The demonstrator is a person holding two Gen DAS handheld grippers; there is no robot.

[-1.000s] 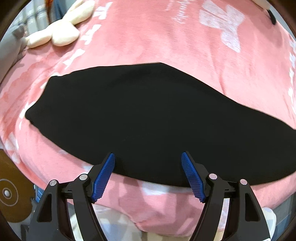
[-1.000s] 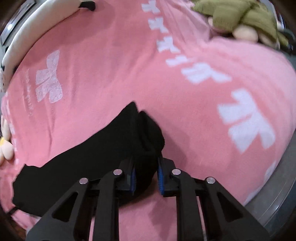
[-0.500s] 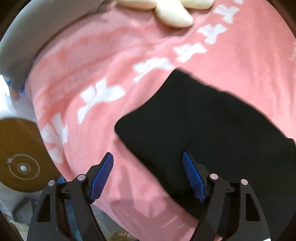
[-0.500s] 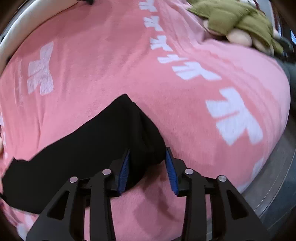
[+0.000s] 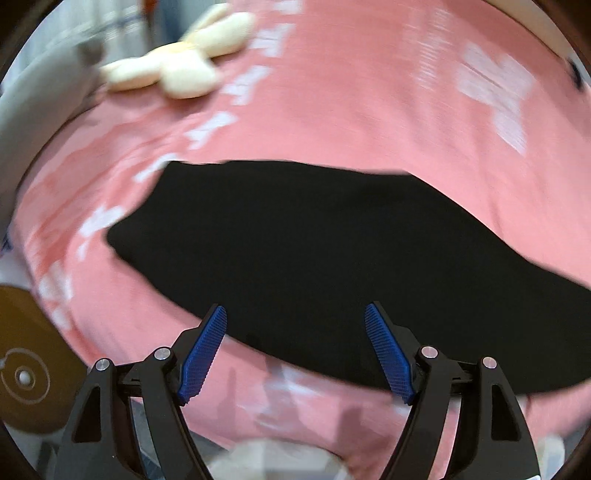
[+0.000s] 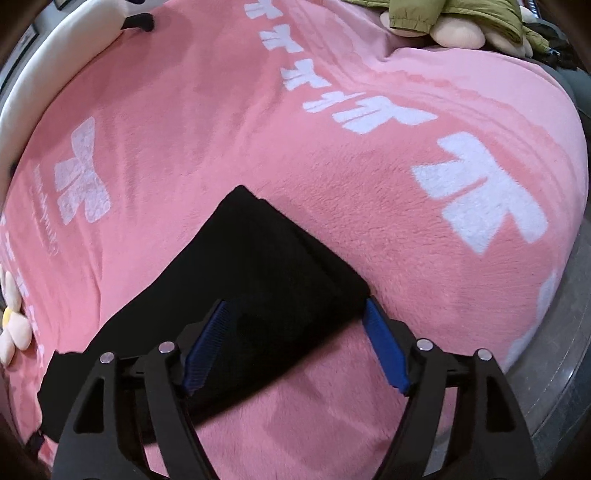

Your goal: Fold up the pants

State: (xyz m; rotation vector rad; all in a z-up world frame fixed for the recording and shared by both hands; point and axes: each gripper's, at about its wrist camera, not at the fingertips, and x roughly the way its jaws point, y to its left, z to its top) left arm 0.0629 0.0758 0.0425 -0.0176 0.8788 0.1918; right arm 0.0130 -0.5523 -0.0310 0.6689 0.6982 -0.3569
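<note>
The black pants [image 5: 314, 251] lie flat in a long band across the pink blanket [image 5: 351, 110]. My left gripper [image 5: 295, 350] is open and empty, its blue pads just over the near edge of the pants. In the right wrist view the end of the pants [image 6: 258, 266] lies flat on the blanket [image 6: 221, 110]. My right gripper [image 6: 295, 343] is open, with its pads on either side of that end and nothing held.
A cream plush toy [image 5: 177, 70] lies on the blanket at the far left. A green garment with plush feet [image 6: 454, 18] sits at the far right. A round wooden object [image 5: 26, 373] stands beside the bed on the left. A white pillow edge [image 6: 55, 74] borders the blanket.
My right gripper has opened and let go of the end of the pants, which now lies flat. My left gripper swung left and back over the near edge, still open.
</note>
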